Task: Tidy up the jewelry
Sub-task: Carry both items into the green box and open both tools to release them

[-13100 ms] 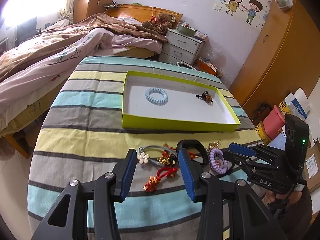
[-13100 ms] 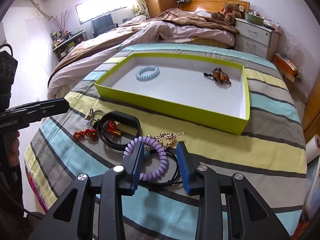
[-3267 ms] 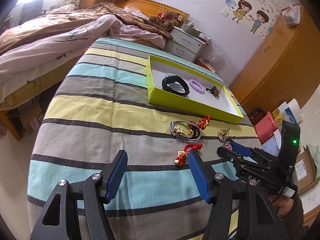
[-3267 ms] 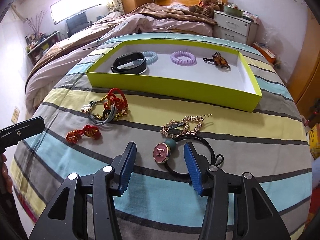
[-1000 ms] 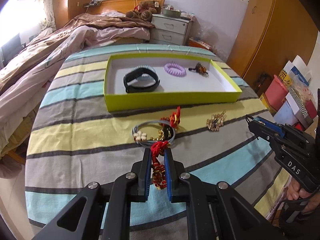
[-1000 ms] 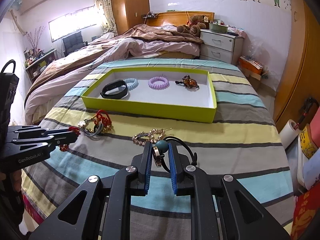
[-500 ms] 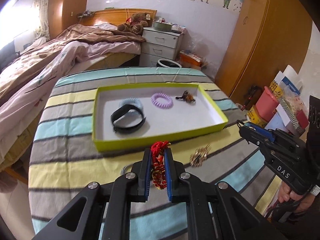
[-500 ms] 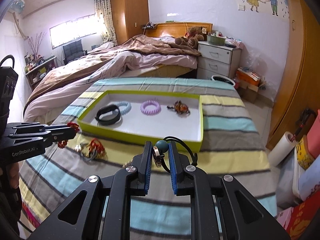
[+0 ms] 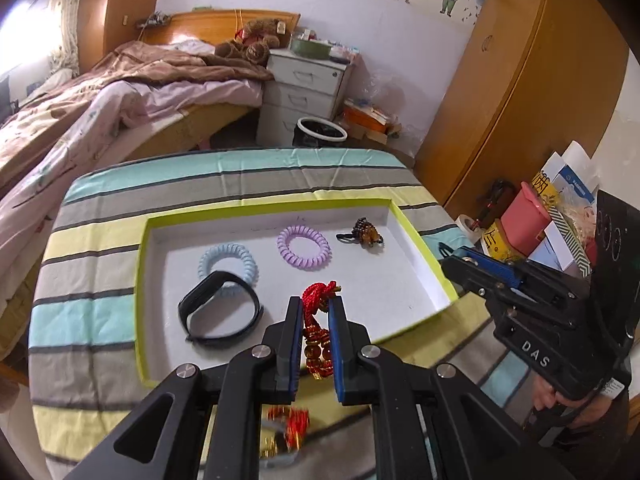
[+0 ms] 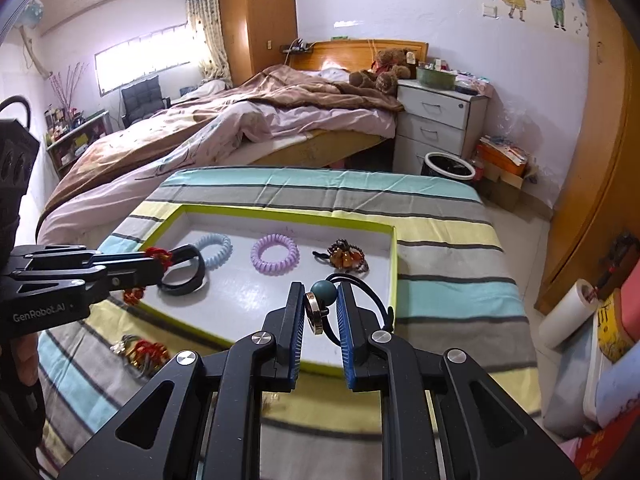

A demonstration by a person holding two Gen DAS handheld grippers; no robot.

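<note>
My left gripper (image 9: pixel 316 304) is shut on a red knotted charm (image 9: pixel 318 320) and holds it above the near part of the lime-edged white tray (image 9: pixel 424 248). My right gripper (image 10: pixel 320 300) is shut on a black hair tie with a teal bead and round pendant (image 10: pixel 320 300), above the tray's near right corner (image 10: pixel 394 264). In the tray lie a black wristband (image 9: pixel 220 312), a blue coil tie (image 9: pixel 228 260), a purple coil tie (image 9: pixel 304 246) and an amber beaded tie (image 9: pixel 364 234).
The tray sits on a striped cloth-covered table (image 9: pixel 80 320). A grey ring with red charms (image 10: pixel 140 350) lies on the cloth near the tray's front left. A bed (image 10: pixel 240 128), a nightstand (image 10: pixel 436 124) and a wardrobe (image 9: pixel 520 100) stand behind; boxes (image 9: pixel 552 216) lie at right.
Both grippers have moved forward over the tray, each still holding its item. The tray now sits closer and larger in both views.
</note>
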